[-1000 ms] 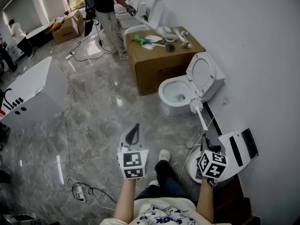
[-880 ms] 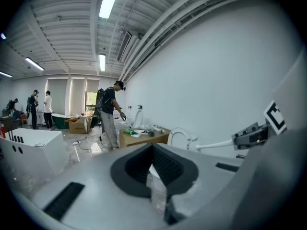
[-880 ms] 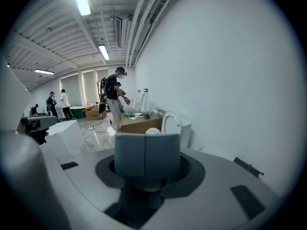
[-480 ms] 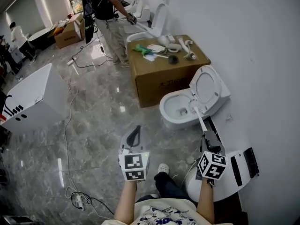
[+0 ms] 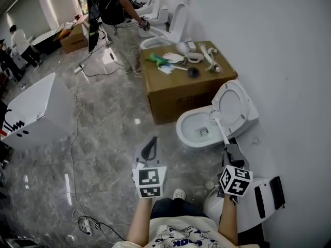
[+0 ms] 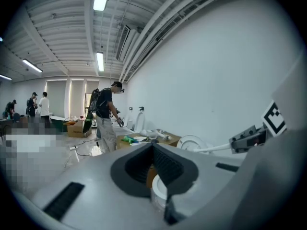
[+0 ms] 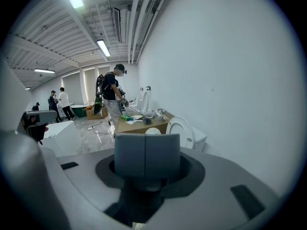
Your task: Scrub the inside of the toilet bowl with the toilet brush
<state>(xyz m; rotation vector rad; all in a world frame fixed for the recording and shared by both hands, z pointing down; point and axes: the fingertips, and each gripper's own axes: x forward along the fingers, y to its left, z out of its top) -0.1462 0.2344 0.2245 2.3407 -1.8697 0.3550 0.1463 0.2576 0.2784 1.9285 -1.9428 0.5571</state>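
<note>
We are holding the right gripper [image 5: 228, 150] with its jaws clamped on the brush [image 5: 221, 128] by its handle, so the bristle head is reaching ahead over the toilet bowl [image 5: 182, 125], apparently above the far rim under the raised lid [image 5: 235, 103]. The left gripper [image 5: 150, 144], closed on nothing, is idling alongside, clear of the work.

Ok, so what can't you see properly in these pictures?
- Inside of the toilet bowl: head view, too small to tell if it's dirty.
- Toilet brush handle: right gripper view, hidden behind the pads of the right tool; only the head peeks over.
- Small things on the cardboard box: head view, too small to name.
- White thing by the wall: head view, partly behind the right tool.
</note>
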